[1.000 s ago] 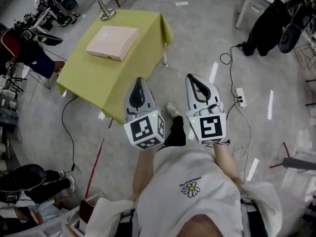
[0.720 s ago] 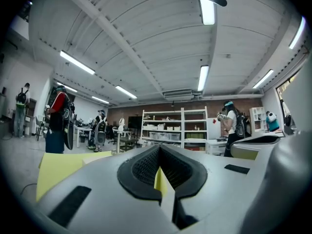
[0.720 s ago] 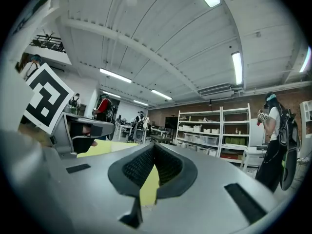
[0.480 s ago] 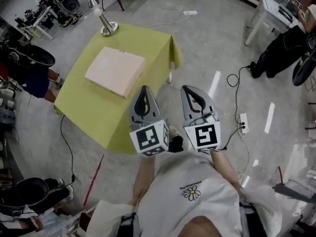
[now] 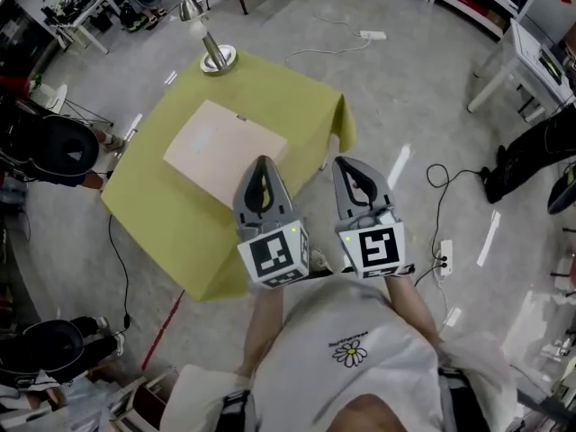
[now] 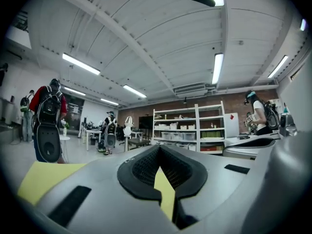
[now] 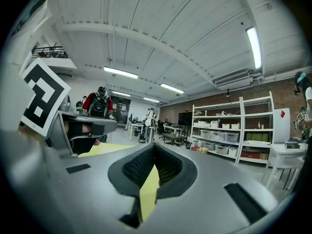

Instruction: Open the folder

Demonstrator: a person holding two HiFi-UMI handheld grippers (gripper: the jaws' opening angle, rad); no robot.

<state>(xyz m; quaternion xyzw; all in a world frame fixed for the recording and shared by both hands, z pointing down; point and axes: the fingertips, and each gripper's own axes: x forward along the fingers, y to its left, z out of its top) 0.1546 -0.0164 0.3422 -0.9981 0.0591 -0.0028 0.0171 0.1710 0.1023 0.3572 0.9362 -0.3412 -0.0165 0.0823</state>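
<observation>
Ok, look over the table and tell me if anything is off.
Nothing stands out. The folder lies flat and closed on the yellow-green tablecloth. The lamp stands upright at the far corner, and nothing is spilled or damaged. The left gripper and right gripper are shut and empty, clear of the folder.

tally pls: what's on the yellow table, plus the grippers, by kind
Folder: 1
Lamp: 1
Grippers: 2, left gripper and right gripper, both above the table's near edge, not on it
Total: 4
</observation>
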